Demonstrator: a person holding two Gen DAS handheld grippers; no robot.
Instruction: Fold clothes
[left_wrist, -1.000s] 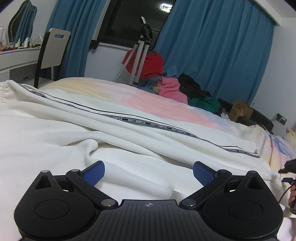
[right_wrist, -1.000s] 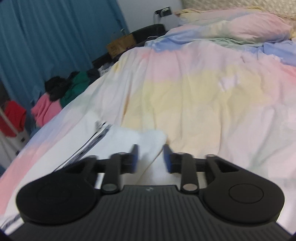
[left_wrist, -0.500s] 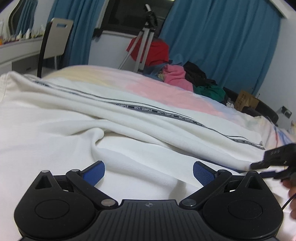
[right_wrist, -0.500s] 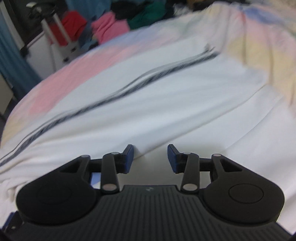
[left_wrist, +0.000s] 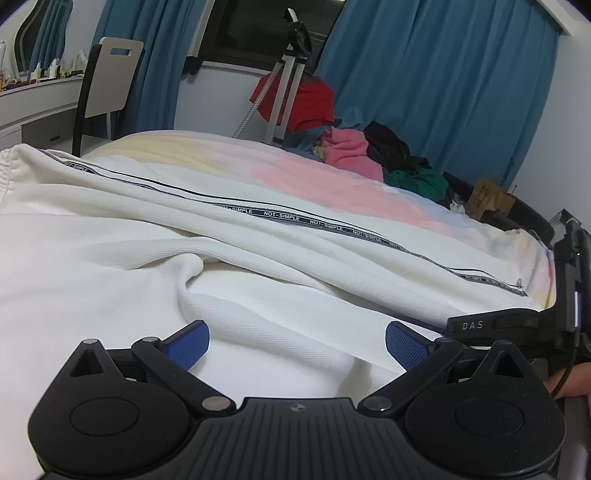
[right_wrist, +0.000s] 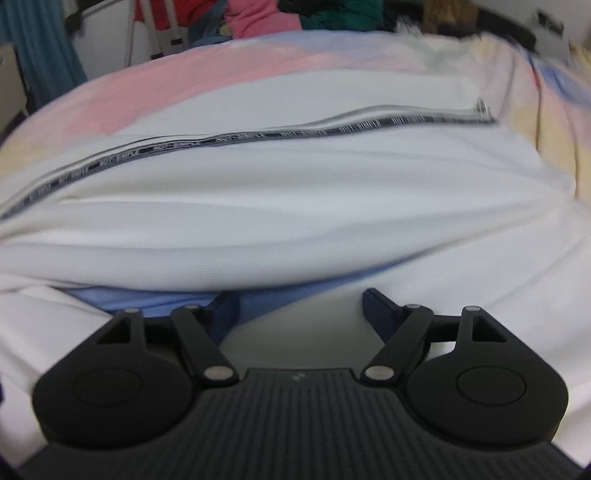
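Observation:
White trousers (left_wrist: 155, 236) with a black lettered side stripe (left_wrist: 295, 218) lie spread across the bed, one leg over the other. My left gripper (left_wrist: 295, 343) is open and empty, low over the near leg's folds. My right gripper (right_wrist: 299, 310) is open and empty, close to the lower edge of the upper leg (right_wrist: 295, 206), where a strip of blue sheet (right_wrist: 155, 299) shows. The right gripper's body also shows at the right edge of the left wrist view (left_wrist: 517, 325).
The bed has a pastel pink, yellow and blue cover (left_wrist: 317, 173). A heap of pink, black and green clothes (left_wrist: 373, 155) lies at its far edge. A tripod stand (left_wrist: 284, 74), a chair (left_wrist: 107, 85), a desk (left_wrist: 40, 107) and blue curtains (left_wrist: 443, 85) stand behind.
My right gripper swung left from the pastel bed cover onto the white trousers and opened wider. It now shows beside my left gripper. The left gripper stayed open and barely moved.

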